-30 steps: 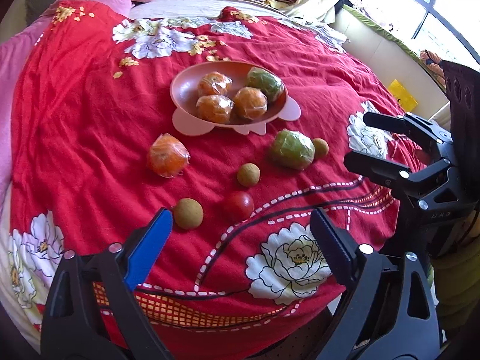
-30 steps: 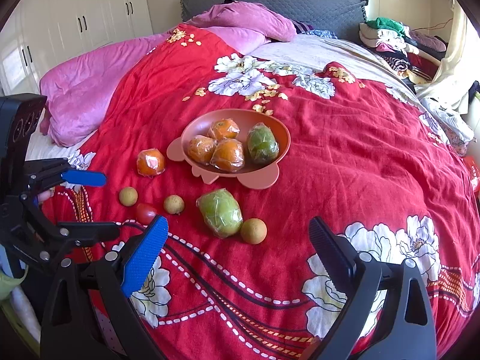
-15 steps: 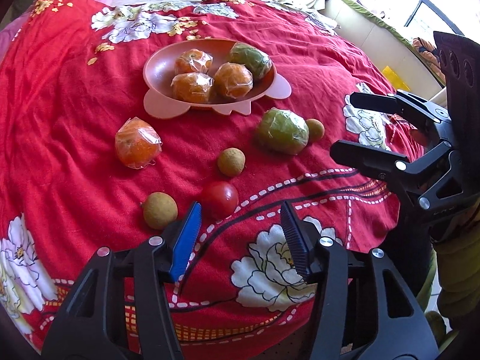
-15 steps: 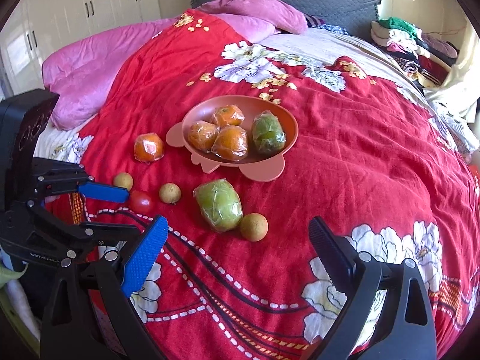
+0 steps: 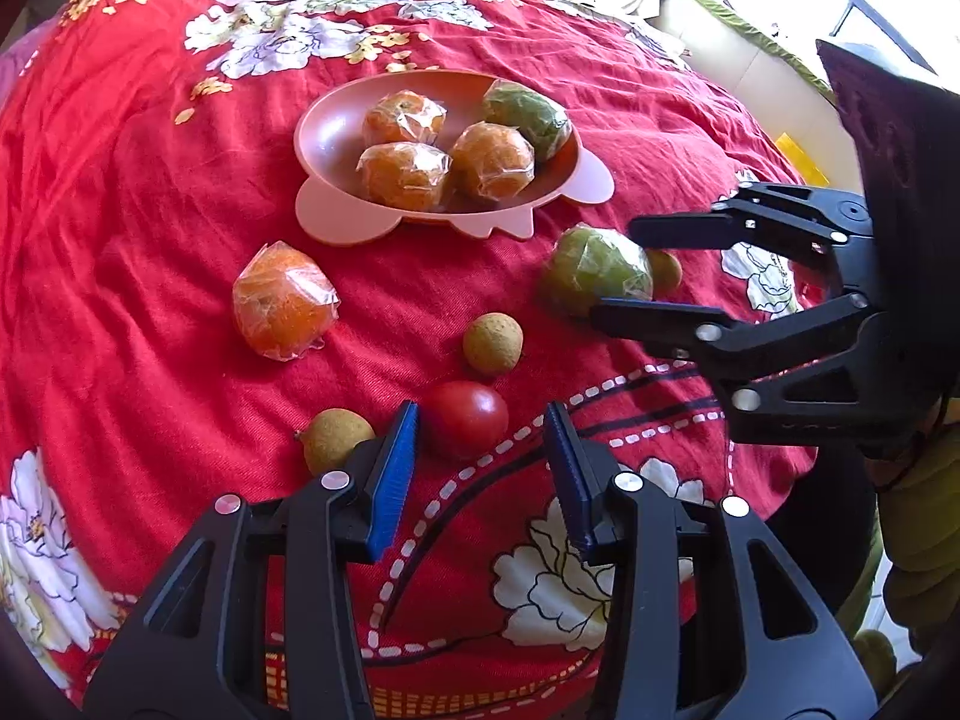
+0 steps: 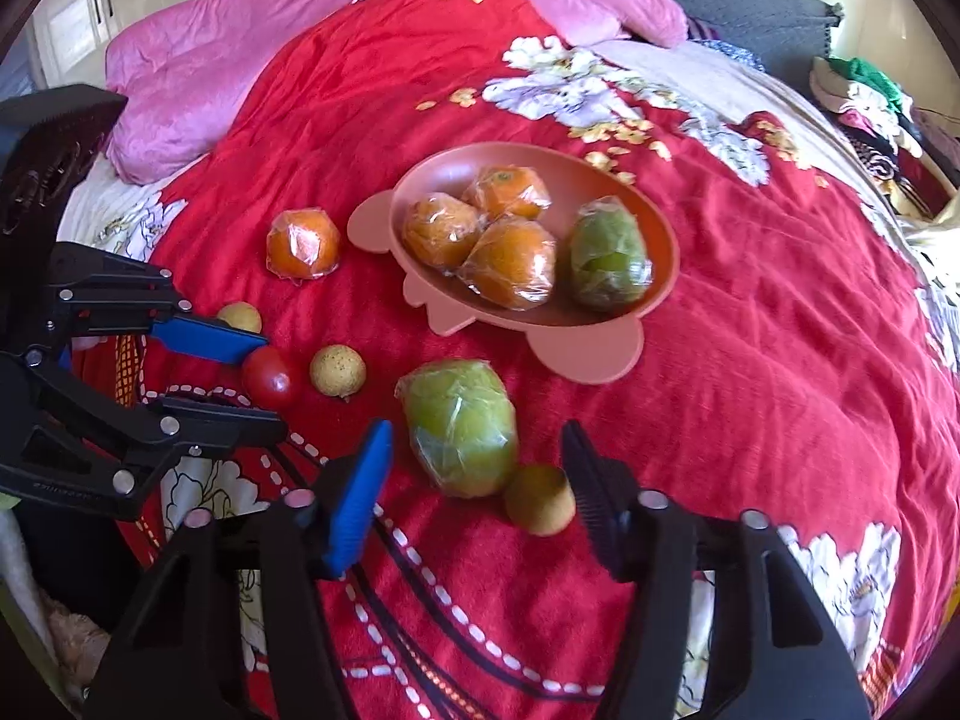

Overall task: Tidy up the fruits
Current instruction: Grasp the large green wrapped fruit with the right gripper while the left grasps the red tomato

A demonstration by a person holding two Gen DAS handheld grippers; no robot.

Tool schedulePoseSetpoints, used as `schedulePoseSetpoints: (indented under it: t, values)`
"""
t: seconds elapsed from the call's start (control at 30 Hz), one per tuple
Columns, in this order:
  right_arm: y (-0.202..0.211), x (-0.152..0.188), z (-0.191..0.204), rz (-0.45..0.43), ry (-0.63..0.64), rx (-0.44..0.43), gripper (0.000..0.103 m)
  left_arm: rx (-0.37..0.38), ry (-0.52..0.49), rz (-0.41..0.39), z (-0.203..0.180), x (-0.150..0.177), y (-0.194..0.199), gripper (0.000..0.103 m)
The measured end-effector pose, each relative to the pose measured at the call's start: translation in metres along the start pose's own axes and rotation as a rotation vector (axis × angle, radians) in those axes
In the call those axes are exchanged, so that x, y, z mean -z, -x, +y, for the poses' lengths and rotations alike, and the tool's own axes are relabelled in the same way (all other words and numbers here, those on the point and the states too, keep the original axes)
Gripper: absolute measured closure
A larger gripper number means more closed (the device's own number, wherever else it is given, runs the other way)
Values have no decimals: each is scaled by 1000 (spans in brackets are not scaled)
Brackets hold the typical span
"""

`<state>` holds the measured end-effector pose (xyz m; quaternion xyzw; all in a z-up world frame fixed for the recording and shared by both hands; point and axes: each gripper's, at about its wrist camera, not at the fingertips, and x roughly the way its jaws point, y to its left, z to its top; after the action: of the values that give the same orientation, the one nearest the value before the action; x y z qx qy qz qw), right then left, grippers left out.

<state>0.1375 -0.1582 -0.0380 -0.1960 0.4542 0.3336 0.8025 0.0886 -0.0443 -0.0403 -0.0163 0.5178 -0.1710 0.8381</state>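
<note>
A pink bowl (image 5: pixel 327 138) on the red bedspread holds three wrapped oranges and a wrapped green fruit (image 5: pixel 528 114). Loose on the spread lie a wrapped orange (image 5: pixel 282 300), a wrapped green fruit (image 5: pixel 594 270), a red tomato (image 5: pixel 465 417) and three small tan round fruits. My left gripper (image 5: pixel 483 420) is open, its fingertips on either side of the tomato and just short of it. My right gripper (image 6: pixel 474 447) is open around the loose green fruit (image 6: pixel 459 435), with a tan fruit (image 6: pixel 540 507) by its right finger. It also shows in the left wrist view (image 5: pixel 618 273).
The bowl (image 6: pixel 660 228) sits mid-bed. Pink pillows (image 6: pixel 192 78) lie at the head, piled clothes (image 6: pixel 864 96) at the far right. A tan fruit (image 5: pixel 336 435) touches my left finger's outer side; another (image 5: pixel 492 342) lies beyond the tomato.
Both grippers moved forward and down toward the fruit. The left jaws narrowed and reached the tomato. The right jaws narrowed and came around the loose green fruit.
</note>
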Motion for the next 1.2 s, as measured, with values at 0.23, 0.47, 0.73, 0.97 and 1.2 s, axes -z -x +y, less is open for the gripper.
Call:
schedulePoseSetpoints:
  t: [0.23, 0.47, 0.73, 0.97, 1.2]
  values:
    - [-20, -6, 6, 39, 39, -16, 62, -2, -14, 10, -2, -4, -7, 72]
    - [-15, -7, -2, 9, -25, -45, 66, -23, -27, 15, -1, -4, -12, 81]
    - [11, -6, -2, -62, -83, -78, 66, -2, -5, 5, 2, -5, -9, 81]
    - [31, -8, -9, -117, -134, -83, 66, 44, 21, -49, 4, -13, 15, 81]
    - [41, -17, -17, -156, -154, -70, 66, 23, 39, -101, 16, -31, 33, 81]
